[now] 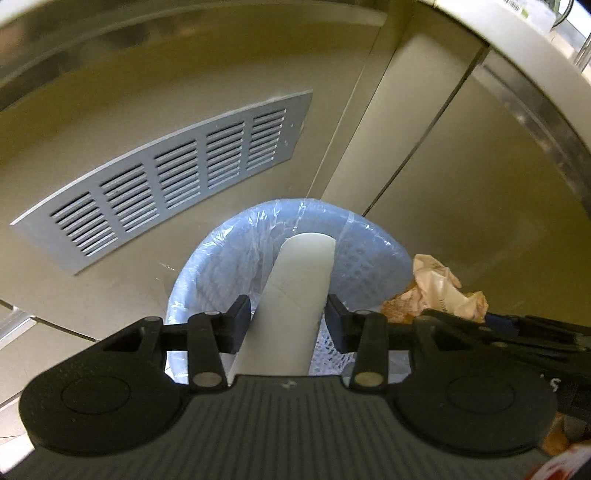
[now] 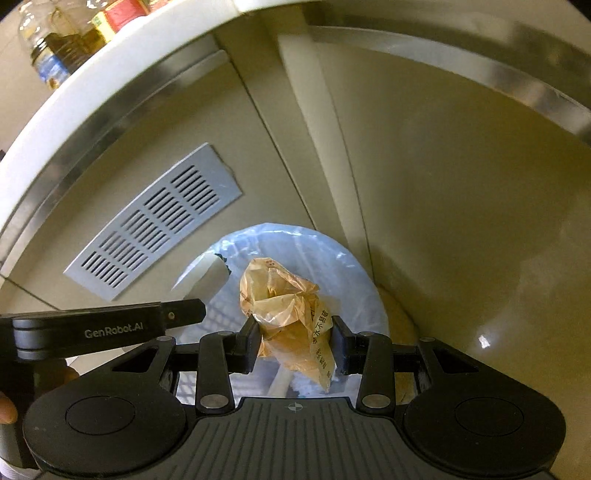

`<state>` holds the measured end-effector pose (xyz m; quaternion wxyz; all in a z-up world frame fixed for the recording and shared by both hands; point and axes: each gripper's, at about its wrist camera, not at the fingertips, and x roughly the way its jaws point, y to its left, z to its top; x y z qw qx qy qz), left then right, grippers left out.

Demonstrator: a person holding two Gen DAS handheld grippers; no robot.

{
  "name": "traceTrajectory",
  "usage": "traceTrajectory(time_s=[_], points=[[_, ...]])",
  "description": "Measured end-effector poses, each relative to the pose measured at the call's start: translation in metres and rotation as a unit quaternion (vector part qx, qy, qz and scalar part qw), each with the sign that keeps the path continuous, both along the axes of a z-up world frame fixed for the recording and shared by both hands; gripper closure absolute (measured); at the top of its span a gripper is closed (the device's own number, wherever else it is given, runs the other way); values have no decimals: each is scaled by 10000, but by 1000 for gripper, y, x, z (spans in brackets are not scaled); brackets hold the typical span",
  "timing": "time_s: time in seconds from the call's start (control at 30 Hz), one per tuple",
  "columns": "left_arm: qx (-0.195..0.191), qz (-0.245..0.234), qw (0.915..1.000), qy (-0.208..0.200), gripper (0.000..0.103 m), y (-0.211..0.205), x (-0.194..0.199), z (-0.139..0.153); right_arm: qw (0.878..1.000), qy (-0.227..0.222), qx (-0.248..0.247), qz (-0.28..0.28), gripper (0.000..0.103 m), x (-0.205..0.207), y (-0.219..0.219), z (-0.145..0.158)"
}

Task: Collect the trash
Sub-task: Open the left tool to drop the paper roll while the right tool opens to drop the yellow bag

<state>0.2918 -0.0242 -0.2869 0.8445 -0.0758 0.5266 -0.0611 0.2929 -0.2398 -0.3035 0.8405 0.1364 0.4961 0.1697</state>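
White tube [image 1: 297, 295] clamped in the left gripper [image 1: 288, 321], long axis running away from the camera and down, far end over the mouth of the bin [image 1: 369, 258]. Tube is plain, smooth, matte, cylindrical; far end looks open in the right wrist view [image 2: 207, 277]. Right gripper [image 2: 295, 343] is closed on a crumpled tan wrapper [image 2: 288, 314] with printed characters, translucent, bunched, tail hanging down past the fingers, also above the bin mouth. Bin is pale blue mesh, lined with a clear plastic bag [image 1: 258, 229], standing on the floor in a corner of beige cabinet fronts. Grey louvred vent [image 1: 173, 177] on the panel left of the bin. White worktop edge [image 2: 74, 92] above, with a bottle [image 2: 48, 48] and a red tin [image 2: 125, 14] on it. Both grippers sit side by side, close together; a fingertip [image 2: 7, 410] shows at the left edge.
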Motion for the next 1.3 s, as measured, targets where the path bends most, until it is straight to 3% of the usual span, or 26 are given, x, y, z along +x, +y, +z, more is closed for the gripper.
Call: traceTrajectory(time_s=[0.37,0.5,1.3], points=[[104,36,9999,88,62,-5,10,-16,9999,45,37,-109,63,4,-7,-4],[88,14,9999,103,51,-5,9,-14,9999,34,40,-109,63,5,-8,-3],[231,37,9997,26,52,16,-7,2,9997,162,103,131,63,5,17,-13]])
